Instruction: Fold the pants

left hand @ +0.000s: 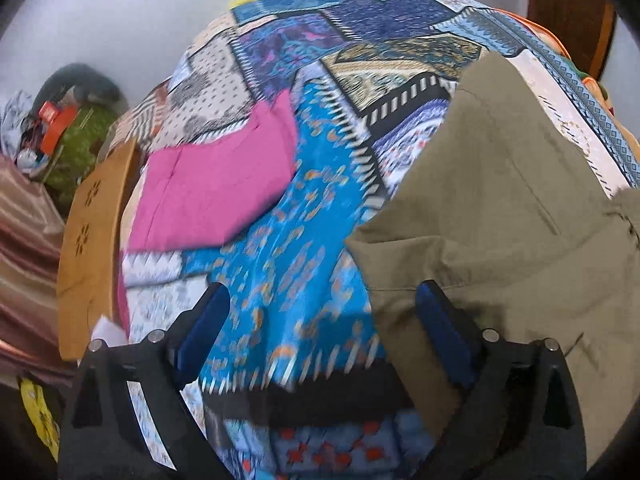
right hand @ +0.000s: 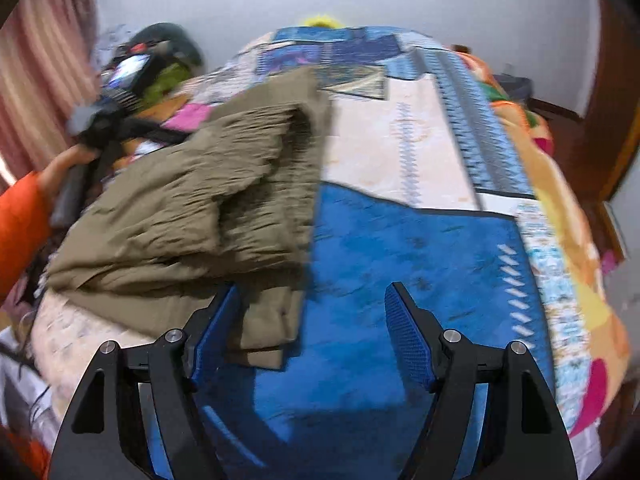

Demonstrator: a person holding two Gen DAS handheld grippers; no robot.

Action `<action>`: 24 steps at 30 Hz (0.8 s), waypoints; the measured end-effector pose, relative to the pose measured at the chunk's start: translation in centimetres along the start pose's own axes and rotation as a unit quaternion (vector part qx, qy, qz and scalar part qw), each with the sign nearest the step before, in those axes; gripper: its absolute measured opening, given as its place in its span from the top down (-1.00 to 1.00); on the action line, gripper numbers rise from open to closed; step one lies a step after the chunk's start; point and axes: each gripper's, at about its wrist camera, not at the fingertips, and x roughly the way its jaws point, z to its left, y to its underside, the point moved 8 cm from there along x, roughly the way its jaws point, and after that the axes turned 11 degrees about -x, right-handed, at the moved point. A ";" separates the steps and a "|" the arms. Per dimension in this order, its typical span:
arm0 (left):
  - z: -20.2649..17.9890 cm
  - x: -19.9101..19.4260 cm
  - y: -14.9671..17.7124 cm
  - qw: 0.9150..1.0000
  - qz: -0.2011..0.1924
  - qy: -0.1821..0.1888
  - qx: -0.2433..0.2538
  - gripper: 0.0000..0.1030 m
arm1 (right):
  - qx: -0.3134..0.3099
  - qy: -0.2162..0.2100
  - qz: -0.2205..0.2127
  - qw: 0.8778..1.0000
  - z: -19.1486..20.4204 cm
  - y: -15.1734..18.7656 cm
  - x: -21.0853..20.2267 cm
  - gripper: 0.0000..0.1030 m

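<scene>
- Pants (right hand: pixel 192 208), olive, lying partly folded and rumpled on the patchwork bedspread (right hand: pixel 400 240), toward the left half of the bed in the right wrist view.
- Long axis running away from the cameras, up the bed; near end a narrow folded strip reaching between the right gripper's fingers.
- Right gripper (right hand: pixel 312 332) spread, blue pads apart; left pad just beside the near cloth edge, right pad over bare blue bedspread; no pinch to be seen.
- Left gripper (left hand: pixel 324 320) spread wide, nothing clamped; right pad resting over the pants' left edge, left pad over the blue patterned bedspread.
- From the left gripper, pants lying to the right and ahead; a pink cloth (left hand: pixel 216 192) ahead to the left, apart from the pants.
- Seen from the right wrist view: left gripper at the far left side of the pants, held by a hand (right hand: pixel 68 164) with an orange sleeve (right hand: pixel 20 220).
- Judged: both grippers at the near end, one on each long side; right one nearer the loose near strip, so likely first to pinch for the next fold up the long axis.
- Some motion blur; exact contact hard to tell.
</scene>
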 end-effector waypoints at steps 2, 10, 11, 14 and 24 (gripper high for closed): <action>0.7 -0.9 1.3 1.000 -0.004 -0.006 -0.003 -0.88 | 0.020 0.003 -0.002 1.000 -1.2 -0.1 -0.4 -0.36; 3.1 -4.4 7.1 0.999 0.004 -0.007 -0.035 -0.88 | 0.034 0.002 -0.031 0.999 -1.3 -1.0 -3.1 -0.40; 3.3 -5.0 8.1 0.999 0.006 -0.003 -0.042 -0.88 | 0.031 -0.001 -0.033 0.999 -0.8 -1.0 -3.3 -0.40; 3.4 -6.3 10.3 0.998 0.011 0.017 -0.054 -0.88 | 0.016 -0.009 -0.040 0.999 0.9 -1.2 -3.9 -0.40; 4.9 -9.6 15.1 0.993 0.013 0.065 -0.099 -0.87 | -0.031 -0.011 -0.004 0.999 3.8 0.2 -1.3 -0.39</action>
